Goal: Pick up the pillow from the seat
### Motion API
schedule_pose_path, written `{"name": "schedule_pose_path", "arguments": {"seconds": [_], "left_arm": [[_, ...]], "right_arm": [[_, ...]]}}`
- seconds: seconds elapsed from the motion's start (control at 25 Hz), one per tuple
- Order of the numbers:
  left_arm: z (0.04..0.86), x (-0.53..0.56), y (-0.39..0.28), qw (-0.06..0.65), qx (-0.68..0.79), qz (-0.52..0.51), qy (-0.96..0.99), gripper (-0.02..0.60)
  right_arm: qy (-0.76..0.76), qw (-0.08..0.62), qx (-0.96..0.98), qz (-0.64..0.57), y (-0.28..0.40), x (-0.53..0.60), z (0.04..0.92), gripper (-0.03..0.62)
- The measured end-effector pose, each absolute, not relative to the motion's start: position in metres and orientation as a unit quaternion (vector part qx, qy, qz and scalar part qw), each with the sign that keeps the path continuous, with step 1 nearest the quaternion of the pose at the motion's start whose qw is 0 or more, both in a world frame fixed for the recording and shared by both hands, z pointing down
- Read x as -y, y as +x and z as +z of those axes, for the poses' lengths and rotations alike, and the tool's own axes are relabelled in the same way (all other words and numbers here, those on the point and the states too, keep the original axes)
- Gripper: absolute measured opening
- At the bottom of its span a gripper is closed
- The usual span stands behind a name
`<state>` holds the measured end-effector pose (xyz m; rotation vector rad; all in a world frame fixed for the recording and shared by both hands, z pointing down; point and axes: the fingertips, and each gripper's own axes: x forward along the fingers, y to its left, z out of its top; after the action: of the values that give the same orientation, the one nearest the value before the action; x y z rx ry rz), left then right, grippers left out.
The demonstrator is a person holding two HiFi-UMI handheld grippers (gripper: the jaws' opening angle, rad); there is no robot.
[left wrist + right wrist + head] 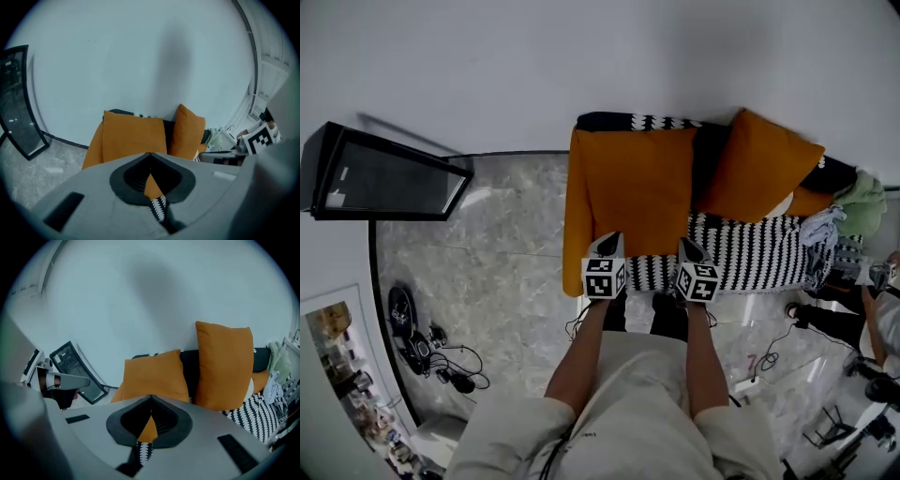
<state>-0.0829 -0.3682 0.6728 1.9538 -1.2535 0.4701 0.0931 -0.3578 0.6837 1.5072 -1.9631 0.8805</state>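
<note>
**Both grippers closed before the striped seat (759, 255).**
The jaws of the left gripper (150, 153) and the right gripper (150, 396) are pressed together at the tips, with nothing gripped. The orange pillow (637, 187) is propped on the seat's left end, and a second pillow (757, 164) is leaned near the seat's middle.

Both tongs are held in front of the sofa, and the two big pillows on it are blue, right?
No, not blue: the head view shows that the left pillow and right pillow on the sofa are orange. The left tongs and right tongs are in front of it.
</note>
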Motion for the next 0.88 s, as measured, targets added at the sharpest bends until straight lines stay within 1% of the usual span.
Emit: {"name": "schedule_pose_path", "arguments": {"seconds": [0.2,0.44,0.72,0.88], "left_arm": [[0.686,0.37,-0.073,0.386,0.508,0.192,0.746,0.008],[0.687,0.39,-0.043,0.378,0.54,0.202,0.725,0.008],[0.678,0.415,0.025,0.361,0.571,0.207,0.708,0.008],[0.682,0.416,0.065,0.358,0.58,0.22,0.698,0.009]], "right_arm": [[0.53,0.27,0.736,0.323,0.099,0.376,0.695,0.008],[0.486,0.294,0.763,0.31,0.111,0.413,0.705,0.008],[0.425,0.27,0.802,0.321,0.143,0.448,0.693,0.008],[0.393,0.273,0.818,0.32,0.16,0.457,0.704,0.009]]}}
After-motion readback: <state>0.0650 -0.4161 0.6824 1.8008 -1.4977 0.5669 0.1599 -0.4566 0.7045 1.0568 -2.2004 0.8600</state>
